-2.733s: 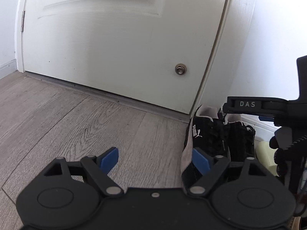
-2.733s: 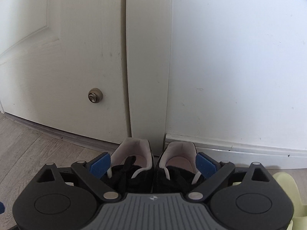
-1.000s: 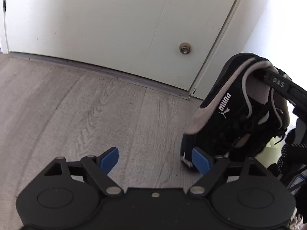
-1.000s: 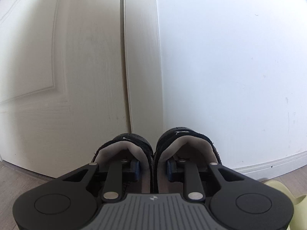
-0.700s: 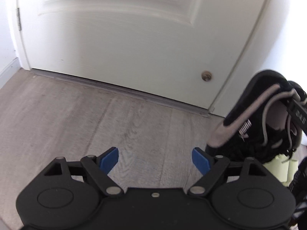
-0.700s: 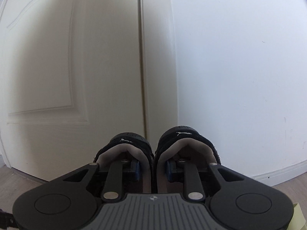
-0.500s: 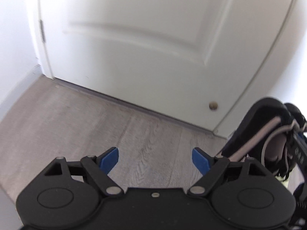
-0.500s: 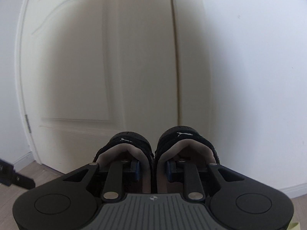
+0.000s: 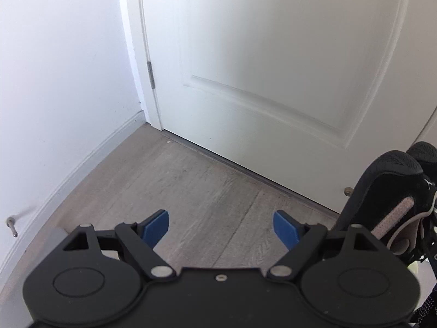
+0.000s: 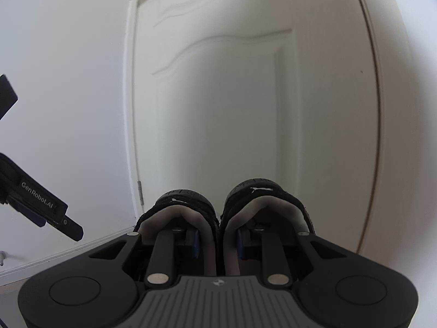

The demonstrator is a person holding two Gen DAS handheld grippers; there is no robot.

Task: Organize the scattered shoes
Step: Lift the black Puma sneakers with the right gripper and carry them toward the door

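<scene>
Home interior, a hallway or entry corner by the look of it. White paneled door (image 9: 273, 68) with a raised arched panel, metal hinge (image 9: 150, 75) on its left edge, white frame. Plain white painted walls (image 9: 60, 82) with white baseboard (image 9: 82, 161) along the bottom. Grey wood-look plank floor (image 9: 196, 188). Spring door stop (image 9: 11, 225) on the baseboard, another stop (image 9: 348, 190) low near the door. Black sneakers (image 9: 393, 188) fit a household.
</scene>
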